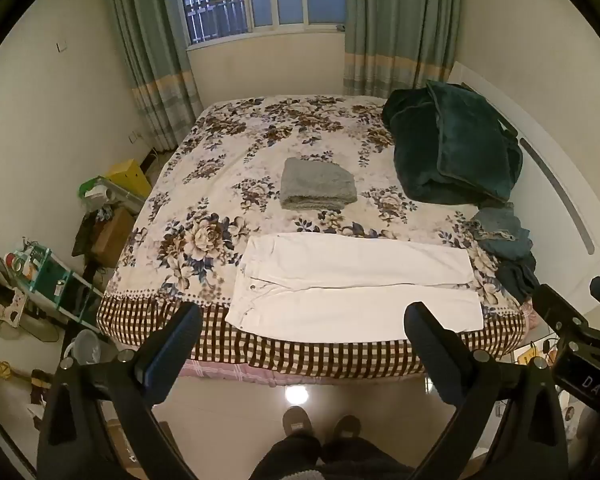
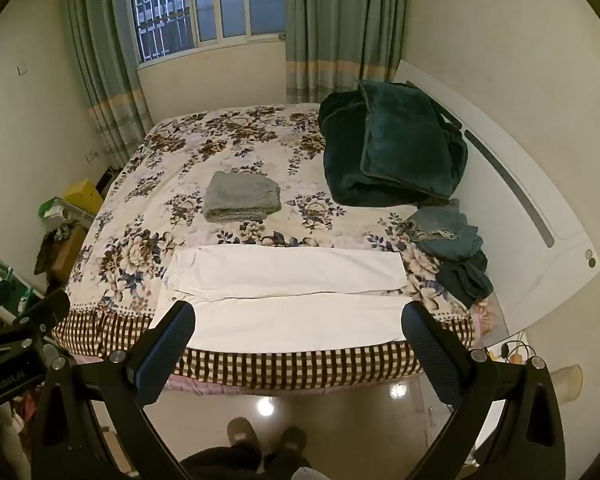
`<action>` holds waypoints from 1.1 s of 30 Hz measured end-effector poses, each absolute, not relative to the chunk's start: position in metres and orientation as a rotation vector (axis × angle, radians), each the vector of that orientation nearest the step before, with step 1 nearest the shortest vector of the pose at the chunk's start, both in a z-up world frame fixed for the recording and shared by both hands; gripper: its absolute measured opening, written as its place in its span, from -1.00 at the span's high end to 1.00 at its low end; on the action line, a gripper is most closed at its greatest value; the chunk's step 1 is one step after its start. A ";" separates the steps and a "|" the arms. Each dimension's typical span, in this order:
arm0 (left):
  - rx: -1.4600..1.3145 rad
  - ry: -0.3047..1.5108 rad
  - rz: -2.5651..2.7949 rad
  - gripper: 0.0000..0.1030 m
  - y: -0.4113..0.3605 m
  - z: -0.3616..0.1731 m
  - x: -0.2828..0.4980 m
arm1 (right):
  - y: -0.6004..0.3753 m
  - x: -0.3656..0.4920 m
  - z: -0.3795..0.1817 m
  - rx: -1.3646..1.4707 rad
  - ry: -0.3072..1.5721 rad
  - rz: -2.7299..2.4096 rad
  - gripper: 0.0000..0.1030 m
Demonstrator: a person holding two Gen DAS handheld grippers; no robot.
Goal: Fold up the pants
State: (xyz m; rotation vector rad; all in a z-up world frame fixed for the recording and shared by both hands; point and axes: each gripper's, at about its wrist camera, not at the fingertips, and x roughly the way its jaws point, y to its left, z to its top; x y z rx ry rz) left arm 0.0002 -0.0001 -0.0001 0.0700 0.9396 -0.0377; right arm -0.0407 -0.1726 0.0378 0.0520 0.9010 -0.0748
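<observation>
White pants (image 1: 352, 284) lie flat along the near edge of the bed (image 1: 204, 184), waist at the left, legs to the right; they also show in the right wrist view (image 2: 284, 292). My left gripper (image 1: 302, 316) is open and empty, held above the floor in front of the bed, short of the pants. My right gripper (image 2: 298, 316) is open and empty, also in front of the bed edge. A part of the right gripper (image 1: 580, 340) shows at the right of the left wrist view.
A folded grey garment (image 1: 318, 185) lies mid-bed. A dark green blanket (image 1: 452, 148) is heaped at the back right, with a pile of dark clothes (image 1: 504, 240) below it. Boxes and clutter (image 1: 60, 264) stand left of the bed. The white headboard (image 2: 512, 208) runs along the right.
</observation>
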 end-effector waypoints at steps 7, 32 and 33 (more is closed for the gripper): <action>0.064 0.937 -0.038 -1.00 -0.004 0.000 0.000 | -0.175 -0.043 0.041 0.044 0.898 -0.077 -1.00; 0.046 0.936 -0.055 -1.00 -0.006 0.000 -0.002 | -0.170 -0.047 0.043 0.030 0.899 -0.080 -1.00; 0.046 0.935 -0.055 -1.00 -0.006 0.000 -0.002 | -0.170 -0.047 0.044 0.030 0.899 -0.081 -1.00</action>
